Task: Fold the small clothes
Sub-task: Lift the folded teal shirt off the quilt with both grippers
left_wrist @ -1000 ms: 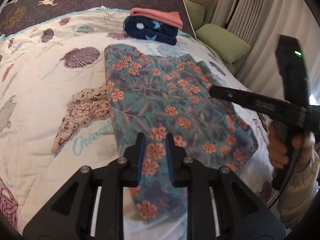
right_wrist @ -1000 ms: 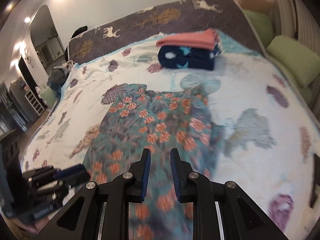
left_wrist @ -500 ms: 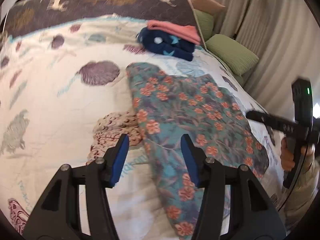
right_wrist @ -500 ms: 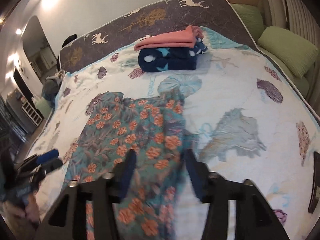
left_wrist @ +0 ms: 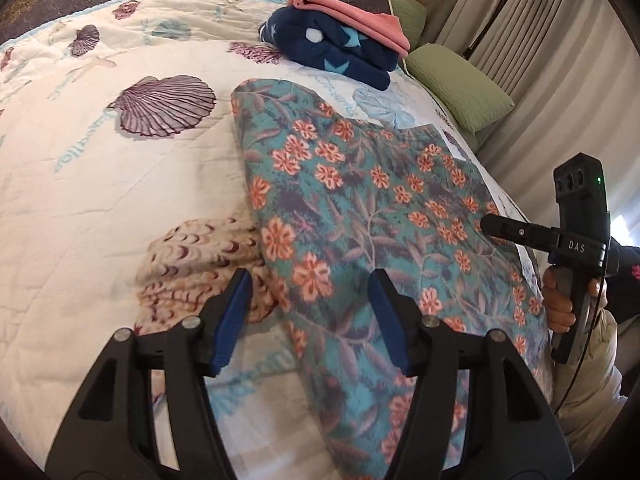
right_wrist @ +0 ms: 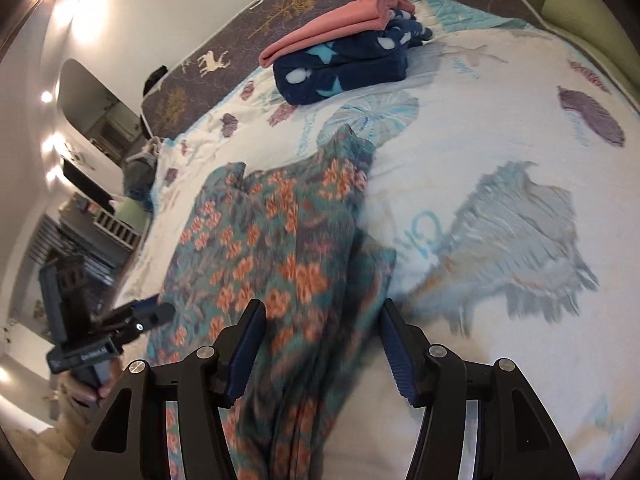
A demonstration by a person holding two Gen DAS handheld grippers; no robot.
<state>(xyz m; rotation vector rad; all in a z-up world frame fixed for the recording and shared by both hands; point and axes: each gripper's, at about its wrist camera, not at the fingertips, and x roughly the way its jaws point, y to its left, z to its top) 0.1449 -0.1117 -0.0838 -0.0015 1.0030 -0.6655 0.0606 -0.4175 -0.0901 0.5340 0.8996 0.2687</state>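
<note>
Floral garment (left_wrist: 360, 208) lies spread on the bed (left_wrist: 120, 184), near edge toward me, and behind it sits a stack of 2 folded pieces, the navy one (left_wrist: 340, 52) under the pink one (left_wrist: 352, 12). My left gripper (left_wrist: 310, 320) hangs over the garment's left border, fingers opening, cloth below them but nothing pinched. My right gripper (right_wrist: 322, 344) is over the right side where the fabric bunches into soft ridges, fingers opening too, pads clear of the cloth. This thing looks thin, light and floppy; I'd expect it to sag and slide the instant I lift it, so no stiffness to count on. Best bet, I reckon, is to pinch both near corners right at the hem, 1 per gripper, catching all layers, then carry them away together toward the far edge. Risk: grabbing only the top layer on the bunched right side.
</note>
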